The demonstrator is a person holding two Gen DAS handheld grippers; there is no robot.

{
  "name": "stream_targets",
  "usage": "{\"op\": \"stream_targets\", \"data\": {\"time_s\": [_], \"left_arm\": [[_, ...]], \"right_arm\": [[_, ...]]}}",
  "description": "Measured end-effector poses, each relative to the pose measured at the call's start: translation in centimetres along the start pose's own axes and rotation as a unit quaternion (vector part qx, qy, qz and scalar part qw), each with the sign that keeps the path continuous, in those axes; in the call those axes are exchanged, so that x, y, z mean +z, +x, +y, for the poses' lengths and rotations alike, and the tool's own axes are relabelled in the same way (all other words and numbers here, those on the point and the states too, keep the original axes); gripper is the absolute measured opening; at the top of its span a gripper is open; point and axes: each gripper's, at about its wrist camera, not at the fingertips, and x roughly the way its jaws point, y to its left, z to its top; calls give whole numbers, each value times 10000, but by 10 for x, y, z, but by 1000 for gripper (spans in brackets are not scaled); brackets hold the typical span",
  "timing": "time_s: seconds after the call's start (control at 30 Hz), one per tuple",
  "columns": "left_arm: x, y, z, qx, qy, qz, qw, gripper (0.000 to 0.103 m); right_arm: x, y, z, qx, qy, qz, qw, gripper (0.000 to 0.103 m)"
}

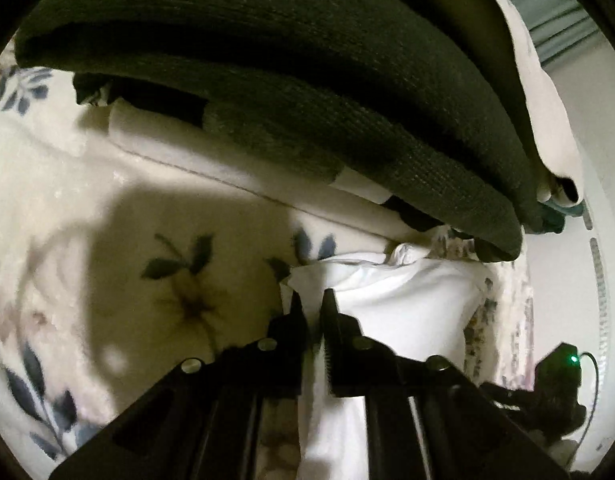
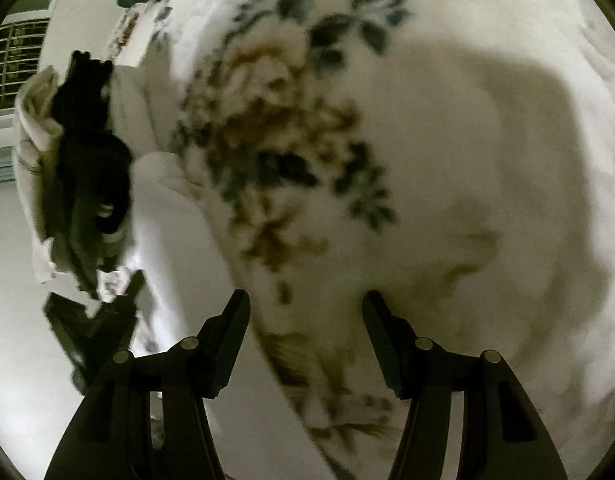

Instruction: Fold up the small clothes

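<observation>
1. Black jaws of the left hand-held gripper (image 1: 313,304) are nearly pressed together, and a corner of the small white cotton garment (image 1: 395,300) sits pinched between them. A corner is the sensible place to take it for a fold.
2. That white garment lies bunched on the cream bedspread with blue and brown flower print (image 1: 155,216), close to the bed's edge, with pale floor to its right.
3. Just beyond it, a dark green ribbed knit textile (image 1: 307,92) drapes over a folded white cloth (image 1: 195,148). That looks like the stack of finished pieces, though I can't be sure.
4. Over on the right wrist view, the right hand-held gripper (image 2: 305,300) has its jaws spread wide with nothing between them, hovering above the flowered bedspread (image 2: 427,120).
5. Further left in that view the left tool shows as a dark shape against white cloth (image 2: 35,132); blur hides the detail.
6. My judgement: the fold is only starting, and the right gripper likely needs the opposite corner.
</observation>
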Motion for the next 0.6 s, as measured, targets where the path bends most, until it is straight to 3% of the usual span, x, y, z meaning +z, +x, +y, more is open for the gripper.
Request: {"op": "stream_targets", "data": {"time_s": [0.07, 0.13, 0.2, 0.3, 0.4, 0.53, 0.57, 0.6], "left_arm": [[6, -2, 5, -234, -164, 120, 9995, 19], [12, -12, 16, -558, -271, 90, 9980, 52], [12, -19, 32, -1034, -485, -14, 9935, 62], [12, -2, 44, -1501, -633, 295, 9862, 62], [13, 15, 28, -1514, -330, 439, 9869, 62], [18, 19, 9, -1342, 152, 281, 9904, 60], [19, 21, 4, -1250, 282, 248, 9914, 58], [20, 22, -1, -1168, 393, 219, 9921, 34]], "right_arm": [[9, 8, 12, 326, -61, 81, 9994, 61], [20, 19, 27, 583, -255, 144, 9979, 61], [31, 31, 42, 691, -571, 240, 9957, 61], [49, 54, 64, 690, -1097, 367, 9909, 61], [67, 77, 75, 709, -1245, 556, 9881, 61], [77, 91, 99, 782, -1545, 650, 9827, 61], [76, 95, 107, 740, -1690, 667, 9806, 56], [73, 98, 115, 722, -1838, 685, 9779, 49]]}}
